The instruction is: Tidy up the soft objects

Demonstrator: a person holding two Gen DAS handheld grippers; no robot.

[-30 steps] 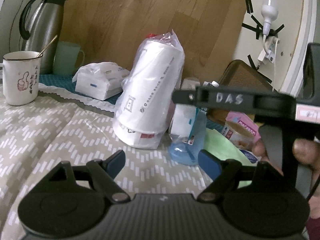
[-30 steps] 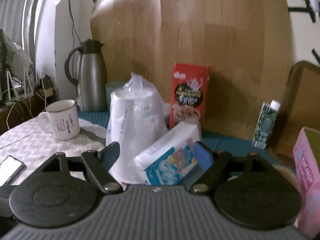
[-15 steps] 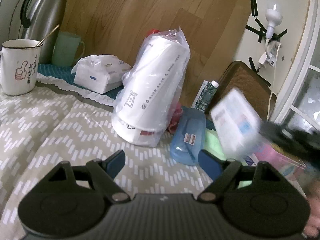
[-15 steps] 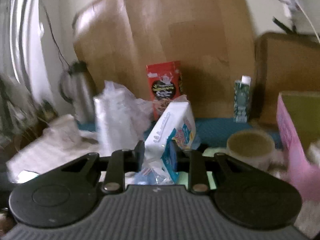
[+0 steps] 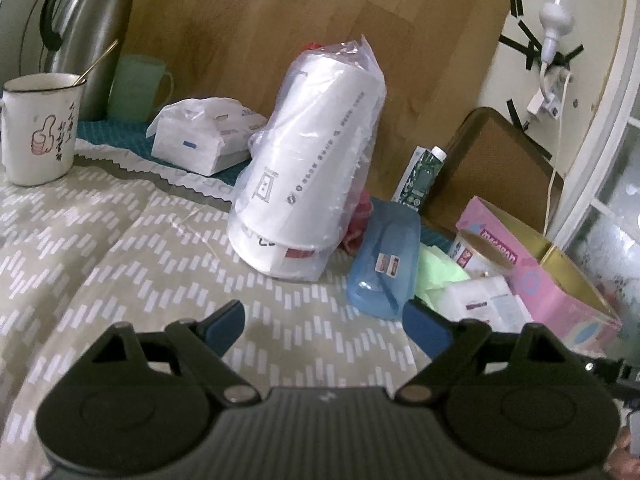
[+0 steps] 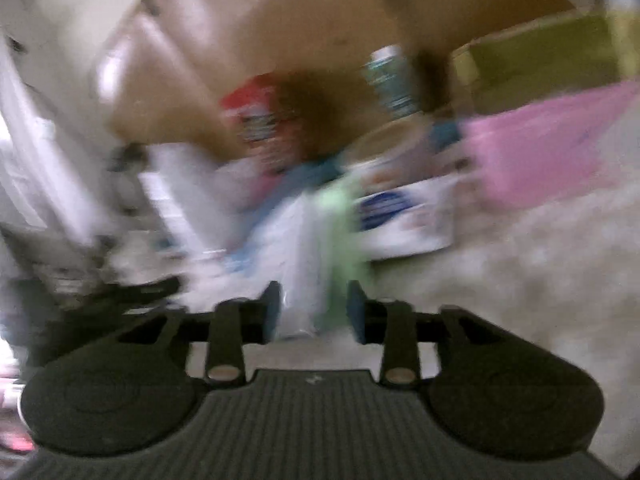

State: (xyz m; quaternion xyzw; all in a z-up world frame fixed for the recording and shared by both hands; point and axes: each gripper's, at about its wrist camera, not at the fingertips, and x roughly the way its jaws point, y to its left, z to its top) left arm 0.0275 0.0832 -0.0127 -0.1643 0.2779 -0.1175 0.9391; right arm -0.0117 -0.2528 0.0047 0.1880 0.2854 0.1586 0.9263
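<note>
Left wrist view is showing my left claw (image 5: 322, 316) gaping empty over the table (image 5: 120, 248), my right claw (image 6: 314, 306) opening off the tissue pack (image 5: 486, 300) beside the pink box (image 5: 560, 280), another tissue pack (image 5: 204, 140) waiting.
</note>
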